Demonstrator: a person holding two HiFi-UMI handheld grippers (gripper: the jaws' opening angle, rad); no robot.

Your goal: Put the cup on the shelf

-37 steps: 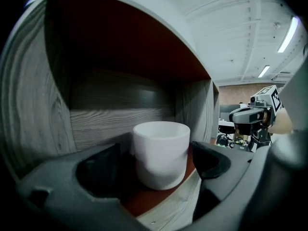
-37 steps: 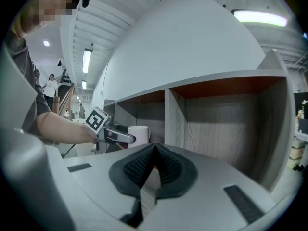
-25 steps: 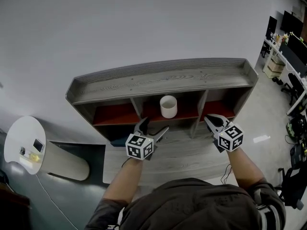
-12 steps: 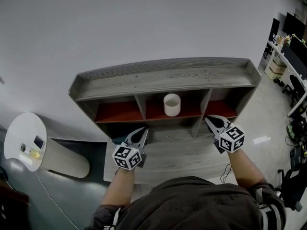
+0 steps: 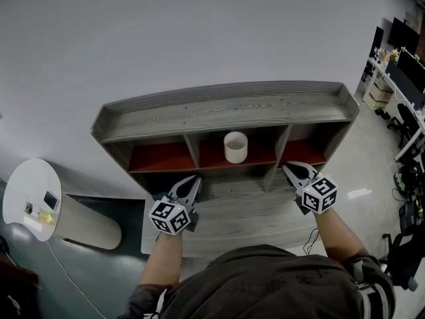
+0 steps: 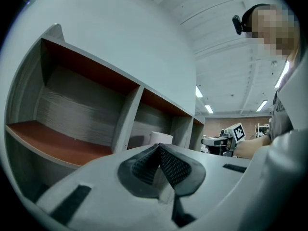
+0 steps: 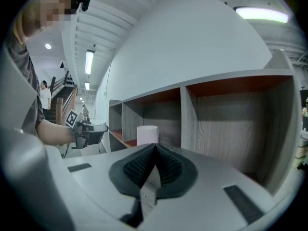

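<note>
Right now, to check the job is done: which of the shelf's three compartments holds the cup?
The middle compartment: the white cup stands upright on its red floor. The left compartment and the right compartment show only bare red floor.

I am logging the cup (image 5: 235,147) as a plain white cylinder with no visible handle. It is standing upright, mouth facing up, in the middle of the shelf's three open compartments. It is resting on that compartment's red-brown floor, clear of both dividers. The shelf (image 5: 232,108) is grey wood-grain with a raised rim along its top. It is sitting on the tabletop (image 5: 246,211), backing onto the wall (image 5: 199,38).
</note>
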